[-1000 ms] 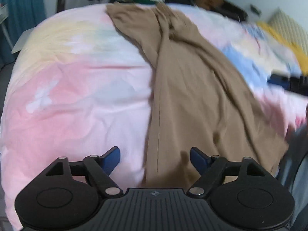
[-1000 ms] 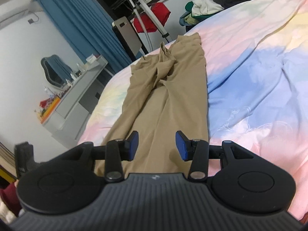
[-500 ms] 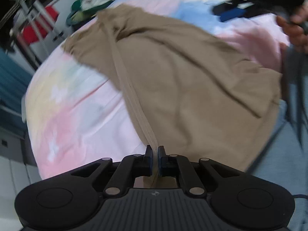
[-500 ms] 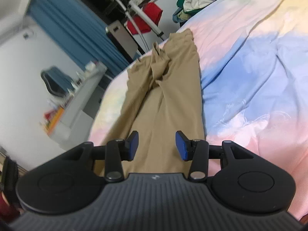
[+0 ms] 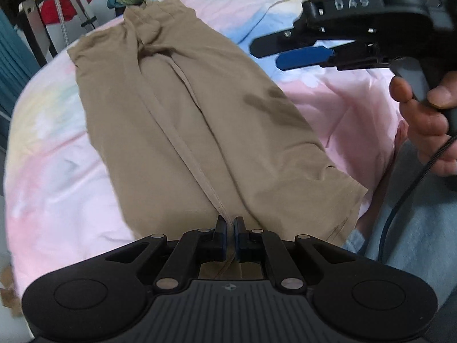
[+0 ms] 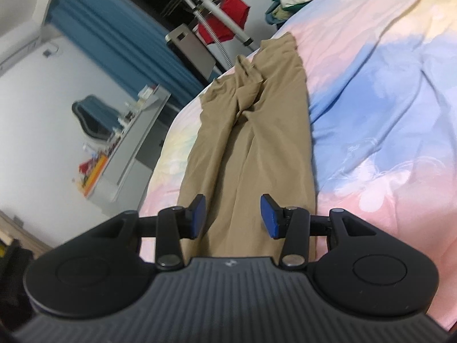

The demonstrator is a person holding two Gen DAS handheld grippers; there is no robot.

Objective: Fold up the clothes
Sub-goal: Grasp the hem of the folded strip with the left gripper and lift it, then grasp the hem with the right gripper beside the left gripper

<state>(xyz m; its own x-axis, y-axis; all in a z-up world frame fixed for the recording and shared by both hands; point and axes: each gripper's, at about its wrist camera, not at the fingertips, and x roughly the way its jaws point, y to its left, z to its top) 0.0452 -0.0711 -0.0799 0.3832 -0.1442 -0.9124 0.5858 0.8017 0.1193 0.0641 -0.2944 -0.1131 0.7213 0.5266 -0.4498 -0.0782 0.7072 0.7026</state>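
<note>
Lying lengthwise on the pastel bed [image 5: 57,171], tan trousers [image 5: 200,131]; left claw [image 5: 229,228] clamped on their near hem fold. Right claw [image 6: 232,217] spread wide, hovering above fabric.

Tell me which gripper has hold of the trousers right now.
The left gripper: its jaws are pinched on a fold of the tan trousers. The right gripper hangs open above them, holding nothing.
</note>
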